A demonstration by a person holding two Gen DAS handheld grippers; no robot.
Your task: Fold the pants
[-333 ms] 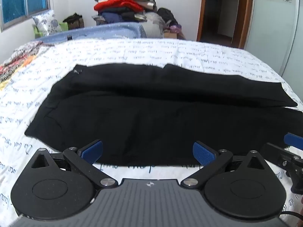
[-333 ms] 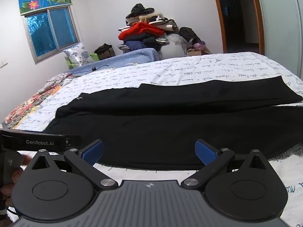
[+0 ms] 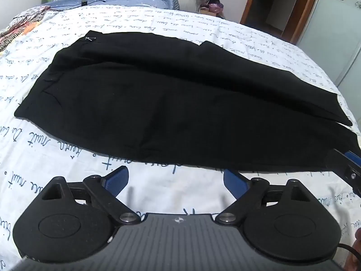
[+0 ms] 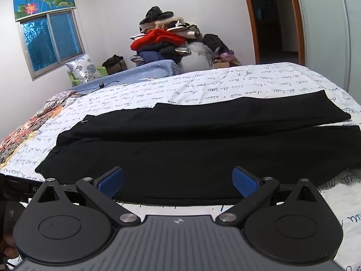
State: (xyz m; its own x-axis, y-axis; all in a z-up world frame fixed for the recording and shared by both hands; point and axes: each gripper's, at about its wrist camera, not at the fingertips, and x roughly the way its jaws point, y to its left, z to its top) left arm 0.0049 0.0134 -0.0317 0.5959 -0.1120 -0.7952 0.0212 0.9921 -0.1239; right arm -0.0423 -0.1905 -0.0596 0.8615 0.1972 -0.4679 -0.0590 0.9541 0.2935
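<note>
- Left gripper (image 3: 174, 181): jaws spread wide, nothing between the blue pads (image 3: 117, 179). It hangs just short of the near edge of the pants (image 3: 171, 103), low over the bed sheet (image 3: 56, 153).
- Right gripper (image 4: 178, 184): jaws likewise wide apart and empty. Its pads sit over the near hem line of the cloth; I cannot tell whether they touch it.
- Pants: black, laid flat across the bed just ahead of both claws, waist to the left, legs running off to the right. The two legs lie side by side, the far one partly overlapping the near one.
- Step, as I judge it: approach for the first fold; no cloth lifted yet, no fold visible.
- Next move probably calls for each claw to drop onto the near edge, pinch through one leg's full thickness, then carry it forward over the far leg. Both should lift together or the cloth will skew.
- Risk: dark, limp fabric; a pad could catch the sheet along with it.
- Surface: soft bed, white sheet with handwritten-script print, patterned quilt (image 4: 24, 133) far to the left.
- Room: clothes pile (image 4: 169, 38) well beyond the bed, window (image 4: 49, 43) ahead-left, doorway (image 4: 270, 18) ahead-right.
</note>
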